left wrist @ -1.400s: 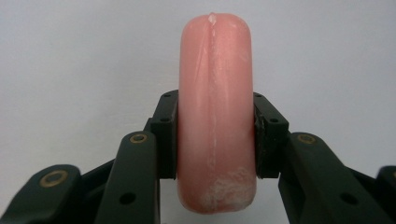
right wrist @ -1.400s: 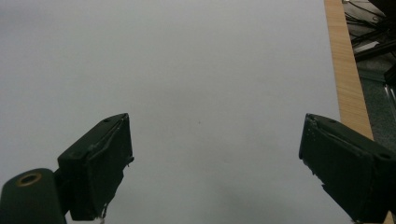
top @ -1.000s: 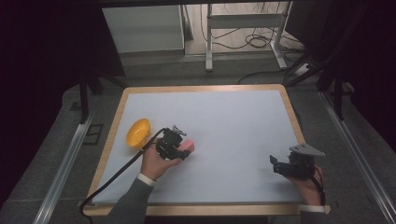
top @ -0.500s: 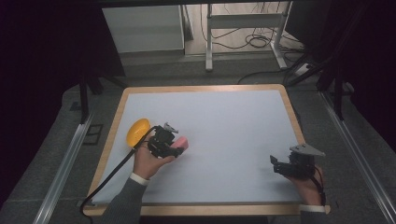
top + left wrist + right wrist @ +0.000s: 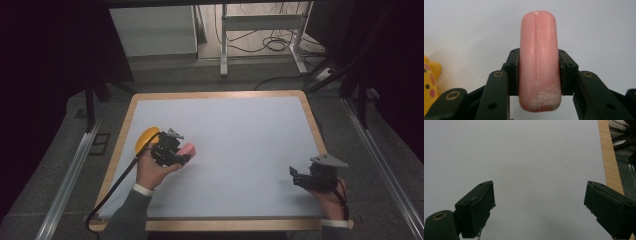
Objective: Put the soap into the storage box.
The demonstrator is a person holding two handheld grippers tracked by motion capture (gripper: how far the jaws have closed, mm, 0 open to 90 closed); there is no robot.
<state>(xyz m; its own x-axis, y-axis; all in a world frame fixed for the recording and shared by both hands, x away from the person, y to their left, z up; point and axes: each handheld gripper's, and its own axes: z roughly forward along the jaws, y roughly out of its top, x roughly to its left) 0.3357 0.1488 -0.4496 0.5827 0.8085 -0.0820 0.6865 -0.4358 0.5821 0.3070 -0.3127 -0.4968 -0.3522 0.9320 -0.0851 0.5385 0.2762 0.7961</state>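
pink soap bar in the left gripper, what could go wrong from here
1. The pink soap bar is pinched by the left gripper only around its lower half, and its surface looks smooth and rounded, so it could slip or twist out.
2. The yellow toy sits right beside that gripper on the table; a sideways swing might knock it.
3. The right gripper is open and far off, so it likely couldn't catch a drop.

Yellow rounded toy with pink and dark spots (image 5: 430,85): cut off by the left edge of the left gripper view, form undeterminable. Smooth pink oblong bar (image 5: 187,149): near end covered by the left gripper (image 5: 176,152) in the high view. Right gripper (image 5: 539,212): right jaw runs past the bottom-right corner of its own view.
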